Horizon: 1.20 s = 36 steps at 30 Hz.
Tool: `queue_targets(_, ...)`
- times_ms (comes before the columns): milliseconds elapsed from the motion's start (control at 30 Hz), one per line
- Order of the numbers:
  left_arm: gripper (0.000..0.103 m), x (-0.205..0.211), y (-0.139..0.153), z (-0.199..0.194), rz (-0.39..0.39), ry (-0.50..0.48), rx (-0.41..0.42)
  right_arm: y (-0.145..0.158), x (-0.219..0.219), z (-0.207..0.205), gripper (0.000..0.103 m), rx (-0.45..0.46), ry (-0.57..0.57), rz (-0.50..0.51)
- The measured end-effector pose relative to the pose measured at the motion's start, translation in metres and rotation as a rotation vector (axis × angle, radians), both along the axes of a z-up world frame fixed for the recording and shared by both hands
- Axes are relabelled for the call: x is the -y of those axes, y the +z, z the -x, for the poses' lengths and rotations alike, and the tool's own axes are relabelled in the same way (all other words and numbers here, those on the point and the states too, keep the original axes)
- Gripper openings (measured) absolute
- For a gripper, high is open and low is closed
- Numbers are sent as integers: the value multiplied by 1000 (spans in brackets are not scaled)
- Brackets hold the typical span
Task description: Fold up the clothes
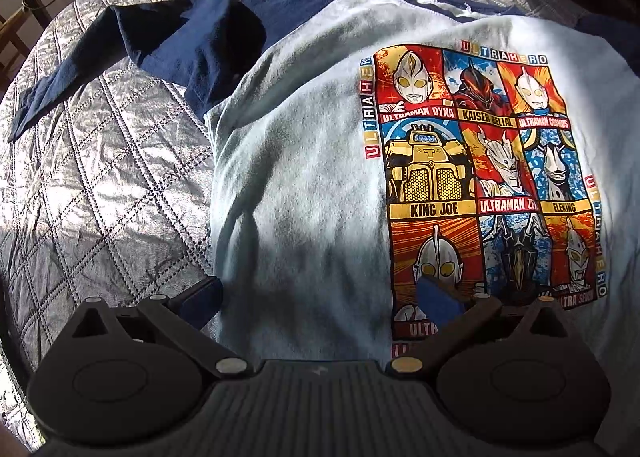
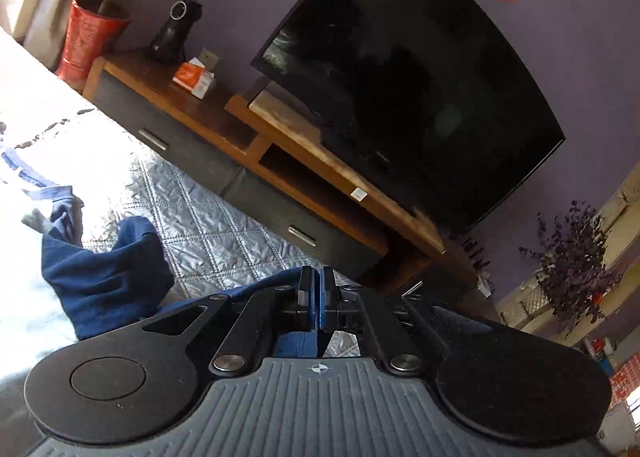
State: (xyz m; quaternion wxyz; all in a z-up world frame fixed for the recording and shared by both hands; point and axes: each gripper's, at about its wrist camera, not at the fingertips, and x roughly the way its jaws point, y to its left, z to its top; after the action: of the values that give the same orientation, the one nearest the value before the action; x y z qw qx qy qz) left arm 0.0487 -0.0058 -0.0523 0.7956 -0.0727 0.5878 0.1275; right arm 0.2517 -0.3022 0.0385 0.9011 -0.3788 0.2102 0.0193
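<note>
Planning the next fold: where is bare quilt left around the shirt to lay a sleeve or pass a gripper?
Free: quilt left of the shirt, below its navy sleeve; also the strip between the lifted sleeve and TV cabinet. Crowded: the shirt fills the middle.

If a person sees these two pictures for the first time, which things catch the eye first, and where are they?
In the left wrist view, the bright comic-style print stands out on the pale shirt, which lies spread on the silver quilted cover. In the right wrist view, a big dark television on a wooden cabinet fills the background, and the right gripper has its jaws shut on a navy sleeve.
</note>
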Motion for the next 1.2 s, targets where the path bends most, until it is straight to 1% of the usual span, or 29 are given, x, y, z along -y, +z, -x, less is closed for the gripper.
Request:
queue_targets(67,103,-2,-1,1,10,8,0,5,-1,-9,2,64,3,76)
queue_targets(100,103,-2,-1,1,14,10,-1,8,-1,-14,2,85,1,98)
queue_targets(167,103,-3,-1,1,15,9,-1,16,1,-26,2,102,-27,73)
queue_targets(200,103,-3,-1,1,16,10,-1,22,2,-31,2,109,-36,37)
queue_targets(333,103,-4,-1,0,20,15,-3,47,3,-43,2,129,-48,-163)
queue_targets(400,103,-4,-1,0,20,15,-1,57,1,-43,2,156,-38,-229)
queue_targets(467,103,-4,-1,2,20,15,2,70,0,-35,2,229,-34,-288)
queue_targets(600,103,-4,-1,3,21,13,6,103,2,-4,2,416,-21,-443)
queue_targets(633,103,-4,-1,3,21,13,7,111,4,3,2,442,-11,-460)
queue_targets(700,103,-4,-2,3,21,13,8,122,8,17,2,467,5,-460)
queue_targets(733,103,-4,-2,4,20,13,8,128,13,25,2,478,7,-477)
queue_targets(833,103,-4,-2,4,20,11,9,144,34,51,2,473,-11,-566)
queue_targets(867,103,-4,-1,4,20,12,9,149,41,62,2,469,-7,-613)
queue_targets(900,103,-4,-1,4,20,12,9,153,45,75,2,468,8,-658)
queue_targets(967,103,-4,-1,4,21,12,8,152,51,112,2,466,84,-714)
queue_targets(1033,103,-4,-1,4,22,13,6,143,48,150,2,434,149,-705)
queue_targets(1100,103,-5,-1,4,25,14,4,130,43,186,4,364,199,-738)
queue_targets(1133,103,-6,-1,4,27,14,3,124,41,205,5,339,232,-737)
queue_targets(1200,102,-7,-1,4,32,14,2,110,39,246,12,306,305,-698)
